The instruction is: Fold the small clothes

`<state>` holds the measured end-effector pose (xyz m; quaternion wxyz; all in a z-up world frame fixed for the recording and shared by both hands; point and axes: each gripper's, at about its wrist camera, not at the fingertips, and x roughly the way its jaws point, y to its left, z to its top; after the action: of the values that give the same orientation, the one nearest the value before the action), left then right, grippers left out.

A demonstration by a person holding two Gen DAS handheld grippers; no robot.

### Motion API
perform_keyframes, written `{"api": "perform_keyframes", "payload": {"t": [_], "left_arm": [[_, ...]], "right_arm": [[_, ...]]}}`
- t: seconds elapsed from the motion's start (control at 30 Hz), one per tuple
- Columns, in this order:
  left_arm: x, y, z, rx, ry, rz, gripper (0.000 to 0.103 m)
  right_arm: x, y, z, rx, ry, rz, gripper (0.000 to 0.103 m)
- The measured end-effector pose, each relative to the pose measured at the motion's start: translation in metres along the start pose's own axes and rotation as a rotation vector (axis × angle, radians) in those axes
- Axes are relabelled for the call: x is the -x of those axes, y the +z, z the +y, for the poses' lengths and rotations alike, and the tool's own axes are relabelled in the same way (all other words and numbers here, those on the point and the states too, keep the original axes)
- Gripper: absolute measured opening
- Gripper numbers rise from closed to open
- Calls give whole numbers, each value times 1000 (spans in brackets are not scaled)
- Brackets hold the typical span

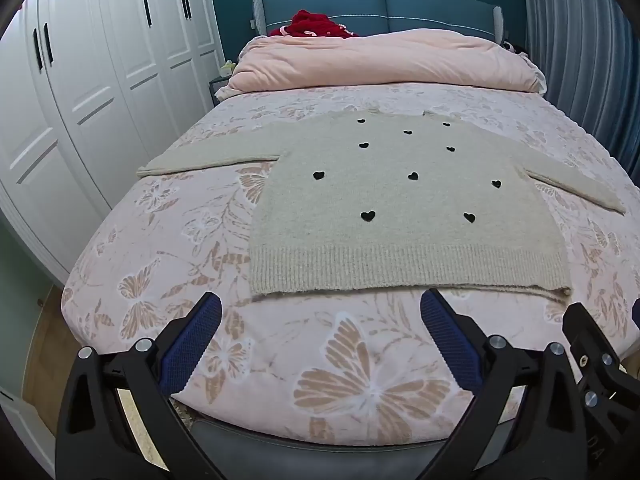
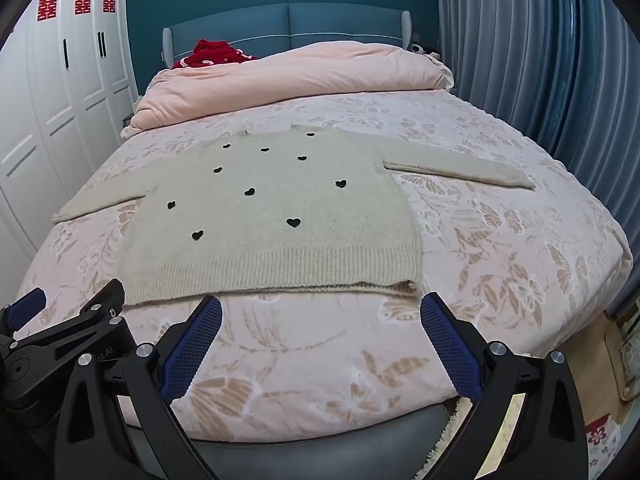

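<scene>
A beige knit sweater (image 1: 400, 208) with small black hearts lies flat on the bed, both sleeves spread out to the sides, ribbed hem toward me. It also shows in the right wrist view (image 2: 272, 216). My left gripper (image 1: 320, 312) is open and empty, hovering over the bedspread just short of the hem. My right gripper (image 2: 320, 312) is open and empty too, just short of the hem's right part. The right gripper's body shows at the lower right of the left wrist view (image 1: 600, 360), and the left gripper's body shows at the lower left of the right wrist view (image 2: 60, 344).
The bed has a pink butterfly-print bedspread (image 1: 340, 380). A folded pink duvet (image 1: 380, 60) and a red garment (image 1: 312, 26) lie at the headboard end. White wardrobes (image 1: 80, 100) stand left, blue curtains (image 2: 540, 60) right. The bed's foot edge is just below the grippers.
</scene>
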<state>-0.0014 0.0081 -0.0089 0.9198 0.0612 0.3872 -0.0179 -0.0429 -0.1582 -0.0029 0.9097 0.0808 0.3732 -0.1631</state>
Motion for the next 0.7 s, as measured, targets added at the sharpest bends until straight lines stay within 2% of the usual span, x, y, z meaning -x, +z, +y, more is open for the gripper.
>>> {"api": "perform_keyframes", "payload": {"t": [0.7], "left_arm": [[0,-2,0,-1,4,1,97]], "right_arm": [[0,1,0,2,0,-2,98]]}}
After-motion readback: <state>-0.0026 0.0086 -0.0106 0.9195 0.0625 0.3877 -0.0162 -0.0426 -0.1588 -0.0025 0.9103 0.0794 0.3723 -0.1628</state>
